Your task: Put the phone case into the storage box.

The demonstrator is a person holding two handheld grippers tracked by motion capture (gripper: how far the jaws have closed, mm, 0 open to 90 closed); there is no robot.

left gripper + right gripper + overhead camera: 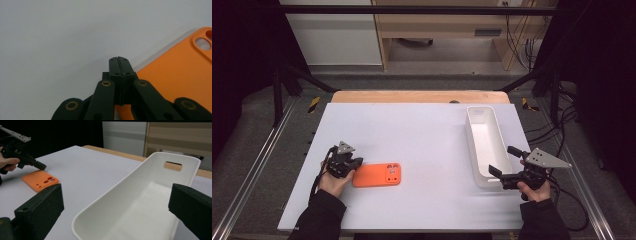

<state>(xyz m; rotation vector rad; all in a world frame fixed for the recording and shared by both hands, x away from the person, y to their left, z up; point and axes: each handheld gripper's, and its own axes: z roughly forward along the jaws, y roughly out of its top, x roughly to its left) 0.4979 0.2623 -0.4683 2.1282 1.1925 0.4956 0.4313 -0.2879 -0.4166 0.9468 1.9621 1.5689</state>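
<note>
Two claws are in my hands. My left claw has its jaws pressed together with nothing between them, just beside the orange phone case lying flat on the table. My right claw stands wide around the near end of the white bin.

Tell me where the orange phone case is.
In the high view the orange phone case lies flat on the table's near left part, right beside the shut left gripper.
</note>
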